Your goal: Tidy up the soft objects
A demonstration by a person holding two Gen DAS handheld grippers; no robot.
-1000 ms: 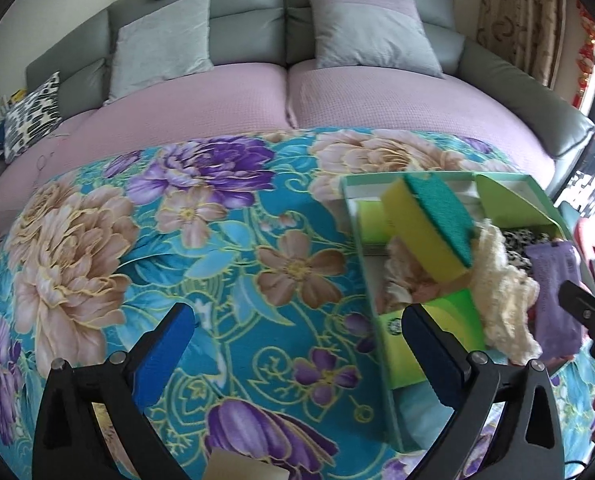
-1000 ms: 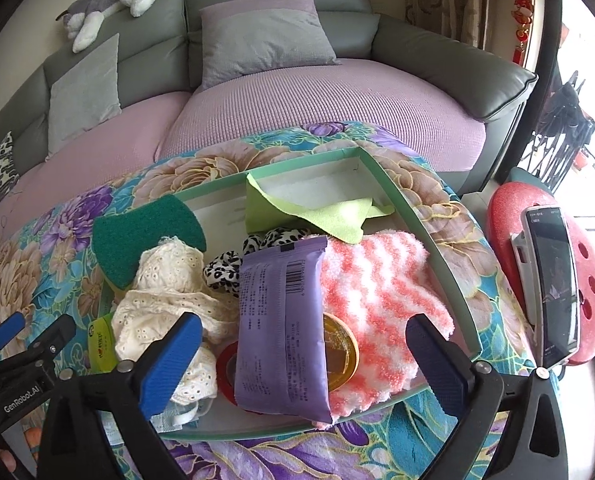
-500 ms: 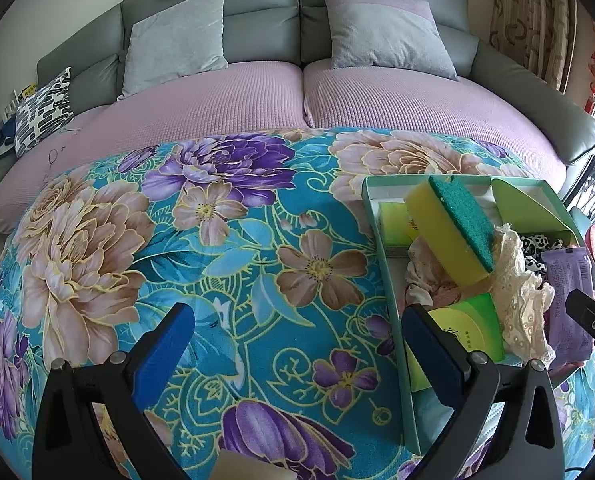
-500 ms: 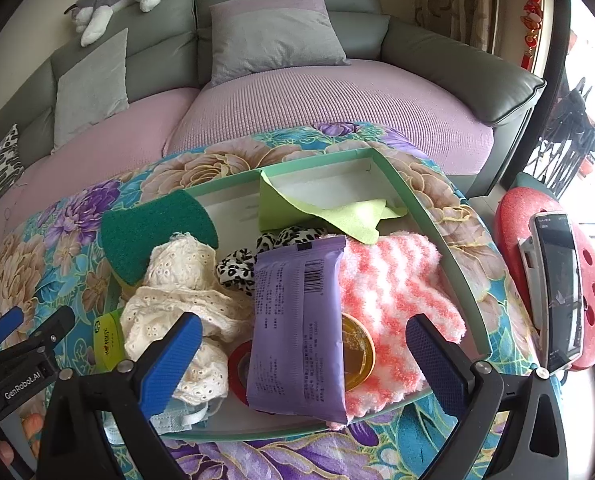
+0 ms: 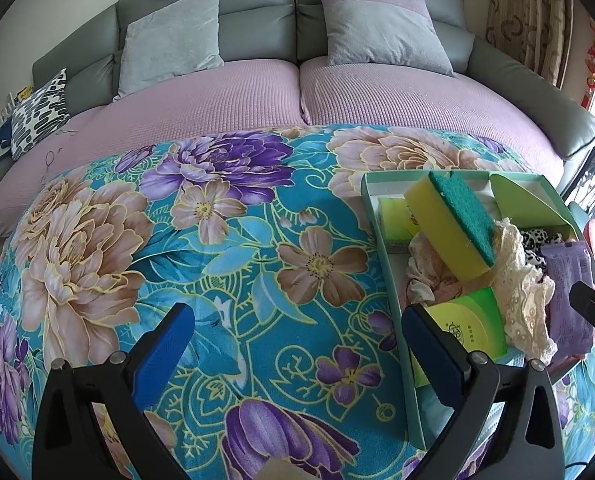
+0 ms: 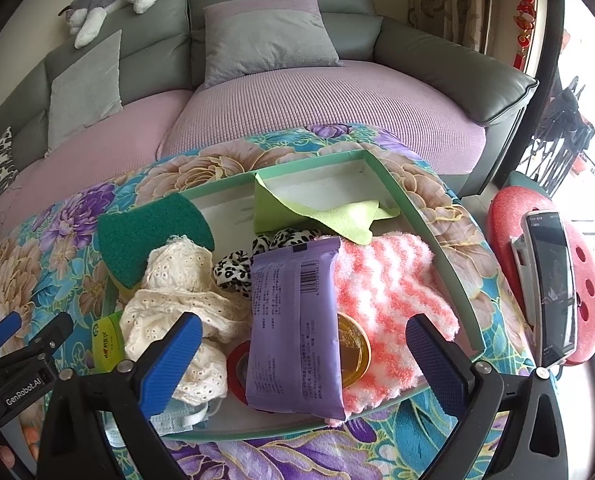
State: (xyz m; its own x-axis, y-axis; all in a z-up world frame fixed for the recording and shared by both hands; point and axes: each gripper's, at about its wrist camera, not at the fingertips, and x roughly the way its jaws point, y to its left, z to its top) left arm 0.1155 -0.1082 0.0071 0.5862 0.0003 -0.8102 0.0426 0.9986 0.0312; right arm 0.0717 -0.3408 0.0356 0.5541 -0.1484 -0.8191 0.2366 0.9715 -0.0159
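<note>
Item: soft objects, heaped in the green tray [image 6: 437,236] on the floral-covered table [image 5: 217,264].

Contents: you are looking at a purple packet [image 6: 293,328] lying on top, just ahead of your right claw [image 6: 301,356] and roughly centred between its fingers. A pink-and-white fuzzy cloth [image 6: 381,284] is lying under the packet and to its right; cream lace fabric [image 6: 177,292] is bunching to its left, close to the left finger. A leopard-print piece [image 6: 237,268] and a lime cloth [image 6: 337,216] are sitting farther ahead. A yellow-and-green sponge [image 5: 453,224] is leaning on the pile, ahead and to the right of your left claw [image 5: 297,348]; a green box [image 5: 469,324] is sitting just beside that claw's right finger.

Progress: everything soft in view is already resting inside the tray, so gathering is looking done, or nearly. The heap is jumbled and overlapping; tidying may be remaining.

Claw state: you are holding both claws spread wide and gripping nothing. Your left claw is hanging over bare tablecloth beside the tray; your right claw is hanging at the tray's near edge.
</note>
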